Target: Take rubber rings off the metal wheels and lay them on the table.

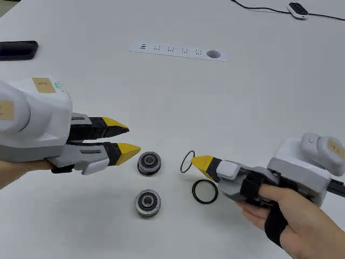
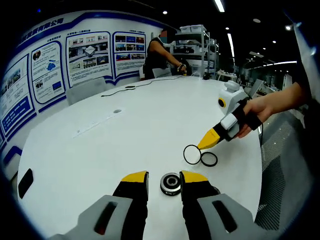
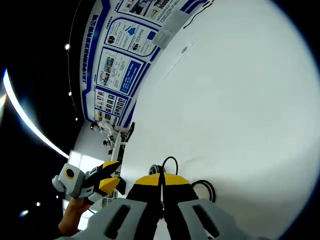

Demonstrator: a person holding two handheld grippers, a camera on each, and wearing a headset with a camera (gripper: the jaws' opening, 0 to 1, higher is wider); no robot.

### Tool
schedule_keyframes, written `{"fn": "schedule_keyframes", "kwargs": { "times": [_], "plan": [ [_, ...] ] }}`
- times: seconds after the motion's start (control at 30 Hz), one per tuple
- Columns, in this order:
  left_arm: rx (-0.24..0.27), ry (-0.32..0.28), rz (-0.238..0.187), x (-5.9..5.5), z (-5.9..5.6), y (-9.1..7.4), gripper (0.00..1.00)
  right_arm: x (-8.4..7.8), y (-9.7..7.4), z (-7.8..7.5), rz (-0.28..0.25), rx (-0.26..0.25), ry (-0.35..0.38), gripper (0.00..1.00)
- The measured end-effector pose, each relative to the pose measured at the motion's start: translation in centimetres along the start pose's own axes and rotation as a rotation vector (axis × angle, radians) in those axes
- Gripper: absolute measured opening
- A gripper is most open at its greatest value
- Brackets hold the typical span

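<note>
Head view has the left gripper (image 1: 133, 139) at the left of the table (image 1: 242, 108), held low and level and aimed right at the far wheel (image 1: 149, 162). Its jaws are spread, with a gap judged wide enough to take that wheel. In the left gripper view the wheel sits just ahead of the gap and is not touched, so a steadying hold on it is judged to be prepared. The hand behind this gripper is mostly hidden by the housing.

The near wheel (image 1: 147, 203) lies flat, apart from both grippers. Whether either wheel carries another ring cannot be told.

Right of the wheels, a thin ring (image 1: 187, 161) is pinched by the pressed-together tips of the right gripper (image 1: 195, 161). It is held upright, just right of the far wheel and clear of it, its lowest point close to the table. It is judged to be kept low so that it can be laid down without rolling. Just near of it a second ring (image 1: 205, 191) lies flat on the table, beside the tip, which marks the likely laying spot.

The right gripper is angled left and slightly downward. The right hand (image 1: 285, 216) is wrapped around its grip from below, under a black strap.

Far off, a power strip (image 1: 178, 50) lies well apart from the work.
</note>
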State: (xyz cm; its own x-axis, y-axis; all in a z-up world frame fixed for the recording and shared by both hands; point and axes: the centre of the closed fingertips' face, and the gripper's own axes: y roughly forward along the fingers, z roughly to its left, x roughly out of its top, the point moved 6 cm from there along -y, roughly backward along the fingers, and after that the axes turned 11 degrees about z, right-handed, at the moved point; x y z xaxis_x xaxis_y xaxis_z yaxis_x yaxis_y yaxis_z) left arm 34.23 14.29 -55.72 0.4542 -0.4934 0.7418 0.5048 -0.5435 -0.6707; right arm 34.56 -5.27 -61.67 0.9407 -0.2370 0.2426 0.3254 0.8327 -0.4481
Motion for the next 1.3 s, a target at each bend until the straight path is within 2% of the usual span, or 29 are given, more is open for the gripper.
{"fn": "schedule_keyframes", "kwargs": {
  "times": [0.23,0.47,0.67,0.73,0.83,0.97,1.17,1.3],
  "plan": [
    [-0.006,0.012,0.009,-0.1,-0.3,0.1,0.26,-1.5,-1.6,-1.8,-0.004,-0.042,0.04,0.02],
    [-0.007,0.015,0.022,-0.5,-0.6,0.1,0.26,-2.1,-2.1,-2.2,0.002,-0.065,0.054,0.02],
    [-0.013,0.029,0.035,-0.8,-0.9,0.0,0.25,-2.6,-2.5,-3.0,0.022,-0.102,0.059,0.02],
    [-0.012,0.028,0.036,-0.8,-0.9,-0.1,0.25,-2.7,-2.7,-3.3,0.027,-0.13,0.05,0.02],
    [-0.011,0.027,0.037,-0.8,-0.9,0.0,0.25,-2.7,-2.9,-3.3,0.023,-0.133,0.059,0.02],
    [-0.016,0.032,0.038,-0.7,-1.0,0.2,0.25,-2.9,-3.3,-3.5,0.038,-0.178,0.048,0.02],
    [-0.028,0.055,0.056,-0.8,-1.1,0.8,0.25,-2.5,-3.9,-3.5,0.012,-0.206,0.04,0.07],
    [-0.04,0.069,0.068,-0.8,-1.1,1.2,0.25,-2.3,-4.0,-3.4,0.023,-0.224,-0.007,0.08]
  ]
}}
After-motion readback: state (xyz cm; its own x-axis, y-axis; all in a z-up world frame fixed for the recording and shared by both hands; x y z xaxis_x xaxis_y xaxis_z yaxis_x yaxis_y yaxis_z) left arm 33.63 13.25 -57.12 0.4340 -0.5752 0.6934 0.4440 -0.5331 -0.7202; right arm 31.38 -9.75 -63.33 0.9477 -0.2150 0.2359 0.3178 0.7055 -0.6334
